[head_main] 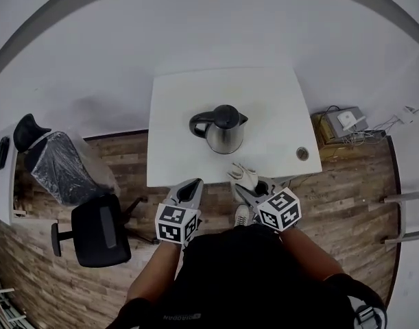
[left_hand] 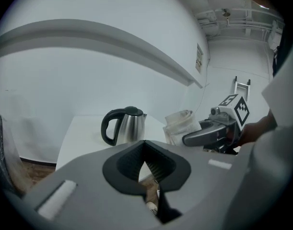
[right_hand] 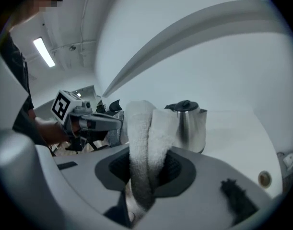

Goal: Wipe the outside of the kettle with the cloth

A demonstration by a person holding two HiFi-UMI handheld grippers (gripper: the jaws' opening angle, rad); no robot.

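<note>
A steel kettle (head_main: 223,130) with a black handle and lid stands upright in the middle of the white table (head_main: 175,101). Its handle points left. My right gripper (head_main: 245,186) is shut on a folded white cloth (head_main: 243,175) just above the table's near edge, in front of the kettle and apart from it. In the right gripper view the cloth (right_hand: 146,143) stands up between the jaws, with the kettle (right_hand: 189,126) behind it. My left gripper (head_main: 192,187) hangs at the near edge, left of the cloth, shut and holding nothing. The left gripper view shows the kettle (left_hand: 129,126) ahead.
A small round fitting (head_main: 302,153) sits near the table's right front corner. A black office chair (head_main: 96,228) and a plastic-covered chair (head_main: 58,163) stand on the wooden floor to the left. A box with cables (head_main: 341,123) lies to the right. A white wall runs behind.
</note>
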